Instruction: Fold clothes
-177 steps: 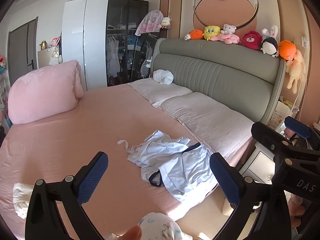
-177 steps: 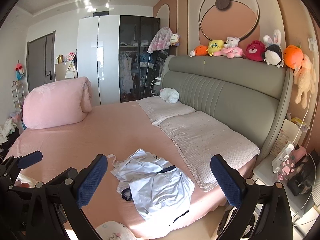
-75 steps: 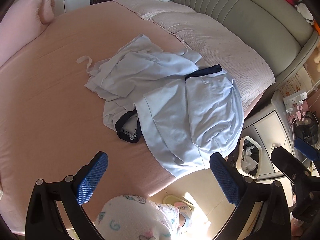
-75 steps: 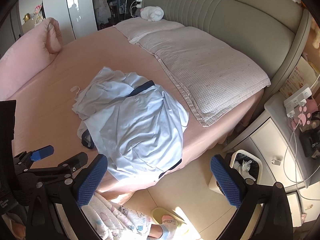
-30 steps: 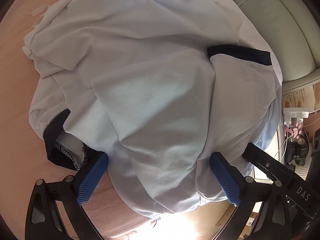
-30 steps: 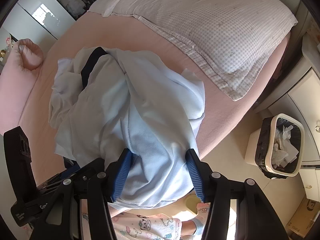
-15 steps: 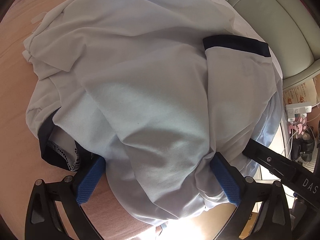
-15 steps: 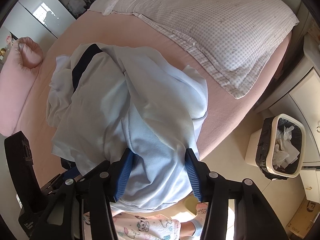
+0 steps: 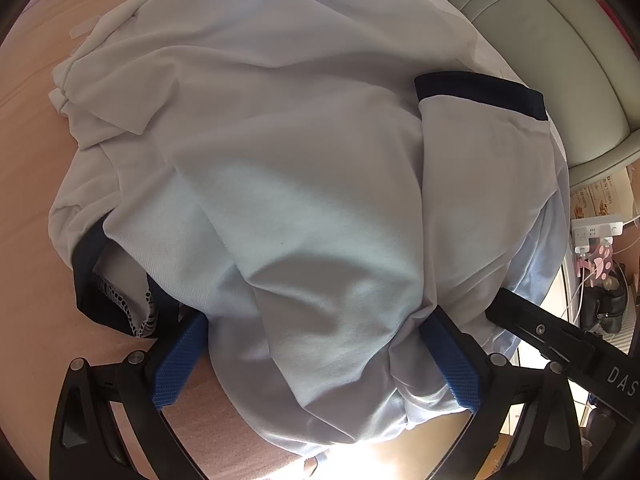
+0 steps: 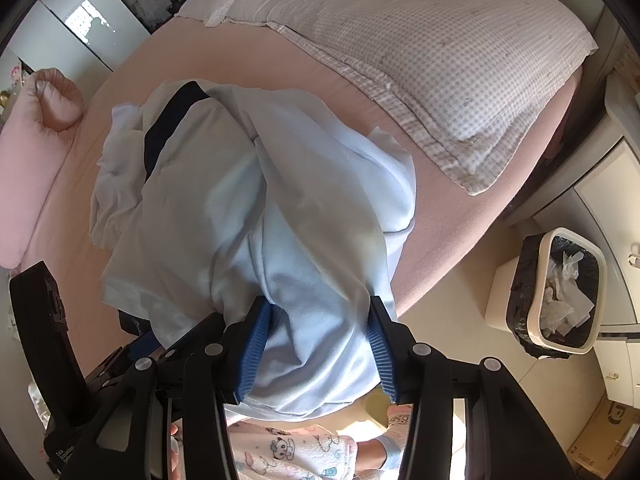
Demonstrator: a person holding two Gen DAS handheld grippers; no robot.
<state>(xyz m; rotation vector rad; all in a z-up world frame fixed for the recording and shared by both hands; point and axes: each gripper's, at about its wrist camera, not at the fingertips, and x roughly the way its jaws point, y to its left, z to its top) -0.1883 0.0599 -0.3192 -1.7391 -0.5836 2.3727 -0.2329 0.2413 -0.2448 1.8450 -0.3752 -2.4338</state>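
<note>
Two handheld grippers share one build: black plastic frames with open triangular cut-outs, silver screws at the pivots, and blue pads with a fine grid texture on the fingers. The left gripper (image 9: 316, 356) appears beside a black bar stamped "DAS" in pale letters, part of the right gripper (image 10: 316, 352). Below, the person wears white fleece pyjamas (image 10: 288, 452) printed with small cartoon animals, hearts and blue marks.
</note>
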